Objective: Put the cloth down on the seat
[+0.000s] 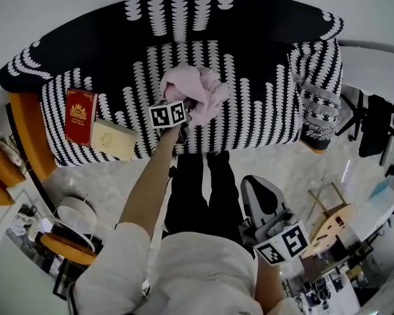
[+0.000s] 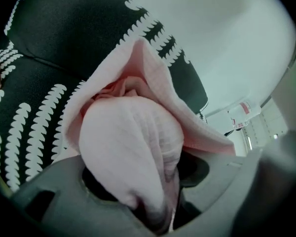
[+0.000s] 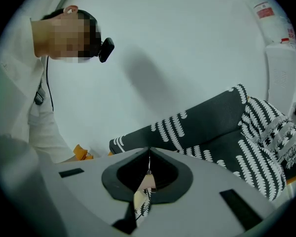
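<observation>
A black sofa with rows of white markings fills the top of the head view, standing on pale stone-look floor. On its seat [image 1: 256, 113] a red book [image 1: 79, 115] and a beige booklet [image 1: 113, 138] lie side by side towards the left end, and a patterned cushion [image 1: 318, 100] leans at the right end. The pink cloth [image 1: 196, 92] is bunched over the middle of the seat, at the tip of the left gripper [image 1: 184, 115]; whether its lower folds already rest on the cushion cannot be told from here. The right gripper [image 1: 251, 185] hangs low by the person's side, well apart from the sofa.

In the left gripper view the cloth wads up between the jaws, which stand partly apart. The fold narrows to a pinch deep in the gap, so I judge it gripped there, with one flap standing free above.

In the right gripper view the jaws meet along a thin line with nothing between them; the sofa back and cushion lie beyond.

The cloth looks light, soft and limp (it will slump wherever it is let go), so nothing here is fragile. Any fold near the bunch's middle gives a sound hold; a grip on one edge would only let it trail
</observation>
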Motion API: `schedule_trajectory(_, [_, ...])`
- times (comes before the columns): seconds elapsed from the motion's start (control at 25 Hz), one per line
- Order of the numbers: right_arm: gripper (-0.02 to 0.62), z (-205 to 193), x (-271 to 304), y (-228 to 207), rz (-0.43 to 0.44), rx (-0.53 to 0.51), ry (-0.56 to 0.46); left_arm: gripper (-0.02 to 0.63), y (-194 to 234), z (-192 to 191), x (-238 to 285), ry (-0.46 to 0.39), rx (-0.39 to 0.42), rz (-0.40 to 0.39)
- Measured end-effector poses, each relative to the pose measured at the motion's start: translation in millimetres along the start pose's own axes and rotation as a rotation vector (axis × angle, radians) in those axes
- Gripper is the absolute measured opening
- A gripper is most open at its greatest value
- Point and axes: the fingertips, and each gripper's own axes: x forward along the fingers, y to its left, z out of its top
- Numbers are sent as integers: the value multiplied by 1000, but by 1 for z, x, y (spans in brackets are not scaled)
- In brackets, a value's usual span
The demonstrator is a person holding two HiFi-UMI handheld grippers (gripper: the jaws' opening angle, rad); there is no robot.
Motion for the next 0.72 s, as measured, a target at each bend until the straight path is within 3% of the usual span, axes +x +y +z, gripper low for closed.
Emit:
schedule_trajectory(0.2, [11,-3,0,-2,-10,1,9,319,9,1,3,54,-24,-2])
schedule_trajectory(0.72, [11,11,-1,18,21,-24,-20,400,4,-2,-26,78,-31,-2])
